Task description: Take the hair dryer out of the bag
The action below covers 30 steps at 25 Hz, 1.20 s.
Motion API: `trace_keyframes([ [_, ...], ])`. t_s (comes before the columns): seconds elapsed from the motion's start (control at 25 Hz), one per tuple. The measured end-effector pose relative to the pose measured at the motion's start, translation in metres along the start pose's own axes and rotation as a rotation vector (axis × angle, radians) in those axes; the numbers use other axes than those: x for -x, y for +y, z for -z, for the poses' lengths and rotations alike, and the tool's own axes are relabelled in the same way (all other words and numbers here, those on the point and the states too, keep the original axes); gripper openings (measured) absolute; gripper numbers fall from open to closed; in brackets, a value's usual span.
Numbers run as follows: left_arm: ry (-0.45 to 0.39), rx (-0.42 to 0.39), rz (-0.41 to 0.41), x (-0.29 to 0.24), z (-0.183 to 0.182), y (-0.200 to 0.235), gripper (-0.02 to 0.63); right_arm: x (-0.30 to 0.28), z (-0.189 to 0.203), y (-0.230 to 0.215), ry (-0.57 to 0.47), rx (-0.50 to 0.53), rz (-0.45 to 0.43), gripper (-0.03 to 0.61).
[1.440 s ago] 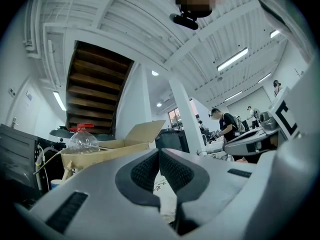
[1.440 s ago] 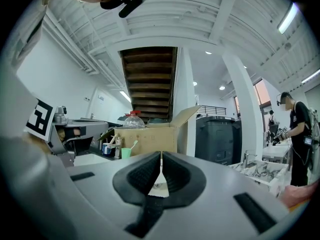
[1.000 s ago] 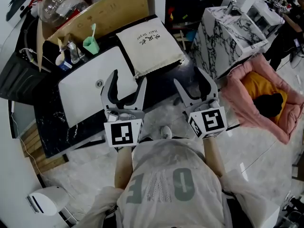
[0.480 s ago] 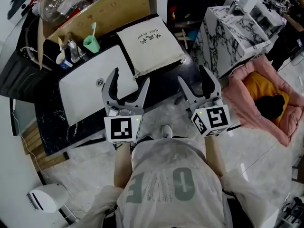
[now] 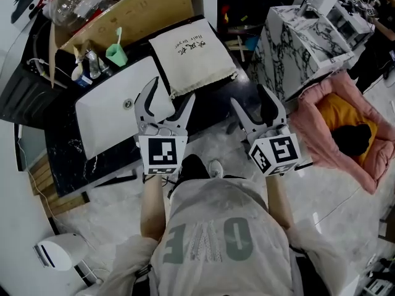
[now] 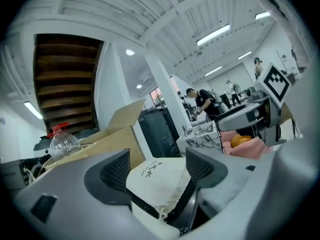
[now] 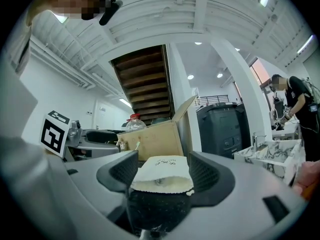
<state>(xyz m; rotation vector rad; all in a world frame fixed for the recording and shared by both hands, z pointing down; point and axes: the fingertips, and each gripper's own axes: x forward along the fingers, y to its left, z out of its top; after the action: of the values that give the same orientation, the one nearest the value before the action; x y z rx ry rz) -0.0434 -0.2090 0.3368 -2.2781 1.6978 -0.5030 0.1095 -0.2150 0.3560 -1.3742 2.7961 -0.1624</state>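
"Hair dryer in sight anywhere?"

"No. I take it to be inside the cream drawstring bag [image 5: 194,54], which lies flat on the black counter [image 5: 65,147]."

"Fingers?"

"Both pairs have just been opening and stand spread wide, holding nothing. The left gripper [image 5: 171,94] is nearer, and the bag's near corner lies just past its fingers. The right gripper [image 5: 249,101] hangs off to the bag's right, though it is aimed at it."

"How does the bag lie?"

"Its long axis runs away from the person. The gathered mouth is at the near edge, facing both grippers, so the reach is straight ahead."

"Anything in the way?"

"Nothing between. The white sink [image 5: 117,113] is just beside the bag's left edge. The green toothbrush cup [image 5: 116,54] and cardboard box [image 5: 142,8] stand behind. The marbled cabinet [image 5: 302,42] and pink pet bed [image 5: 333,128] are well apart, to the right."
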Motion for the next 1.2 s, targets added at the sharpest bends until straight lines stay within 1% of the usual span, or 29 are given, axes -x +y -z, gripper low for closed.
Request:
trace_keyframes([
  [0.12, 0.056, -0.110, 0.057, -0.012, 0.008, -0.011, 0.345, 0.001, 0.008, 0.001, 0.018, -0.013, -0.014, 0.307],
  [0.2, 0.118, -0.224, 0.122, -0.025, 0.021, -0.020, 0.345, 0.001, 0.011, 0.002, 0.024, -0.021, -0.024, 0.307],
  [0.28, 0.201, -0.356, 0.191, -0.043, 0.041, -0.029, 0.345, 0.000, 0.013, 0.002, 0.027, -0.018, -0.027, 0.307],
  [0.36, 0.265, -0.463, 0.231, -0.057, 0.060, -0.034, 0.345, -0.002, 0.014, 0.001, 0.029, -0.014, -0.022, 0.307],
  [0.44, 0.295, -0.510, 0.261, -0.067, 0.073, -0.037, 0.344, -0.004, 0.015, 0.001, 0.026, -0.025, -0.011, 0.307],
  [0.56, 0.333, -0.543, 0.319, -0.079, 0.089, -0.043, 0.337, -0.007, 0.017, 0.000, 0.028, -0.035, 0.004, 0.307],
  [0.6, 0.354, -0.555, 0.334, -0.084, 0.096, -0.045, 0.326, -0.008, 0.019, 0.000, 0.032, -0.037, 0.008, 0.306],
  [0.64, 0.377, -0.559, 0.347, -0.088, 0.103, -0.046, 0.296, -0.009, 0.021, -0.001, 0.036, -0.042, 0.012, 0.307],
  [0.68, 0.403, -0.551, 0.357, -0.093, 0.109, -0.047, 0.270, -0.009, 0.024, -0.001, 0.043, -0.047, 0.014, 0.307],
  [0.8, 0.467, -0.494, 0.375, -0.105, 0.121, -0.052, 0.256, -0.010, 0.033, -0.002, 0.067, -0.058, 0.016, 0.307],
  [0.88, 0.495, -0.484, 0.379, -0.112, 0.124, -0.054, 0.235, -0.012, 0.036, -0.002, 0.077, -0.060, 0.017, 0.307],
  [1.0, 0.531, -0.487, 0.385, -0.115, 0.130, -0.056, 0.169, -0.013, 0.038, -0.003, 0.088, -0.063, 0.018, 0.306],
  [1.12, 0.552, -0.485, 0.393, -0.112, 0.133, -0.058, 0.083, -0.013, 0.041, -0.004, 0.099, -0.064, 0.018, 0.306],
  [1.2, 0.557, -0.483, 0.395, -0.110, 0.134, -0.058, 0.066, -0.012, 0.043, -0.004, 0.105, -0.067, 0.015, 0.307],
])
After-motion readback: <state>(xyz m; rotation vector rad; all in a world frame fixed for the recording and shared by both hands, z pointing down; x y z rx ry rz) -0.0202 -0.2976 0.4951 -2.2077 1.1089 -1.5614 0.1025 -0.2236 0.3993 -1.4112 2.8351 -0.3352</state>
